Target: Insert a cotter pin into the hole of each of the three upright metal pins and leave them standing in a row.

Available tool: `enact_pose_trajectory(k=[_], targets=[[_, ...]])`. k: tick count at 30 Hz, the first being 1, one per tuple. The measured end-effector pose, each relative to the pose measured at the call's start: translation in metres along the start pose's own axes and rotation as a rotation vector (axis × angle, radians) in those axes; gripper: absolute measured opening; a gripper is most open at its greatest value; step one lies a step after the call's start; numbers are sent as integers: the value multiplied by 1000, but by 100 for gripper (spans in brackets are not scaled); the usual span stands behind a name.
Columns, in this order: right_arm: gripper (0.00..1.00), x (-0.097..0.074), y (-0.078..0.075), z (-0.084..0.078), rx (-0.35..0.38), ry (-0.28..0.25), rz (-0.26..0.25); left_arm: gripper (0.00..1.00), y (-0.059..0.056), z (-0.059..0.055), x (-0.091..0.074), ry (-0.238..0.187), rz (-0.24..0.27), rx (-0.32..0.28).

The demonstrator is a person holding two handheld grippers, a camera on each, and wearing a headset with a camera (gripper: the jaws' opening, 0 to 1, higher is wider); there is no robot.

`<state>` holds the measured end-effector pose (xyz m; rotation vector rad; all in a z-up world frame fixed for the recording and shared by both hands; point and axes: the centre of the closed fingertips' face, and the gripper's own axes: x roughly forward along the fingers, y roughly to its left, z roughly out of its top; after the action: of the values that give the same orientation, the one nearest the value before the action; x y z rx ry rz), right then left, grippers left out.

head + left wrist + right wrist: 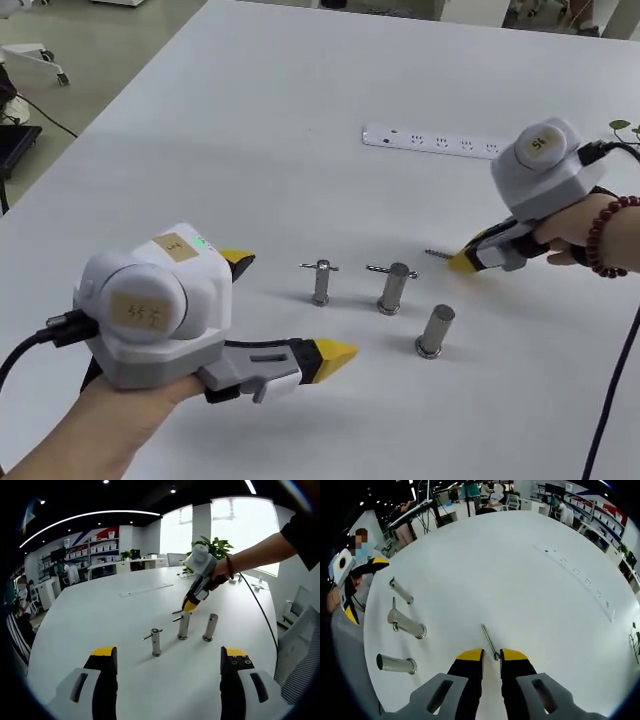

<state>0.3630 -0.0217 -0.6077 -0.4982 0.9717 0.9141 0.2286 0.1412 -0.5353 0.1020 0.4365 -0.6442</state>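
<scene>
Right gripper (pixel 462 262) pinches cotter pin (pixel 437 255), tip near middle metal pin (pixel 393 290); left gripper (pixel 292 304) spread wide.

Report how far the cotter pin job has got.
Done: the left metal pin and the middle metal pin are each already pinned through the top. In hand: the right tool is shut on a third cotter pin. Left to do: the right-hand metal pin is bare. All three stand upright.
</scene>
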Motion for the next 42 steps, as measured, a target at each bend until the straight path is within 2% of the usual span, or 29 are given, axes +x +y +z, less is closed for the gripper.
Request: enact_pose_trajectory(k=[8, 13, 16, 19, 24, 29, 35, 38, 42], targets=[[0, -2, -3, -3, -151, 97, -41, 83, -1, 0, 0, 1, -3, 3], [0, -1, 1, -2, -209, 134, -55, 79, -3, -2, 1, 12, -14, 2], [0, -2, 1, -3, -214, 138, -59, 78, -3, -2, 1, 10, -15, 0], [0, -3, 2, -3, -225, 120, -55, 78, -4, -2, 1, 10, -23, -4], [0, -6, -8, -3, -222, 92, -59, 76, -5, -2, 2, 11, -32, 1], [0, -18, -4, 2, -228, 46, -71, 79, 0, 0, 2, 5, -11, -4], [0, -34, 10, 9, -243, -5, -68, 78, 0, 2, 0, 13, -9, -18], [0, -42, 18, 14, -255, -40, -66, 74, -1, 3, 1, 29, -16, -26], [0, -51, 30, 19, -289, -70, -57, 72, -1, 9, 1, 31, -19, -25]])
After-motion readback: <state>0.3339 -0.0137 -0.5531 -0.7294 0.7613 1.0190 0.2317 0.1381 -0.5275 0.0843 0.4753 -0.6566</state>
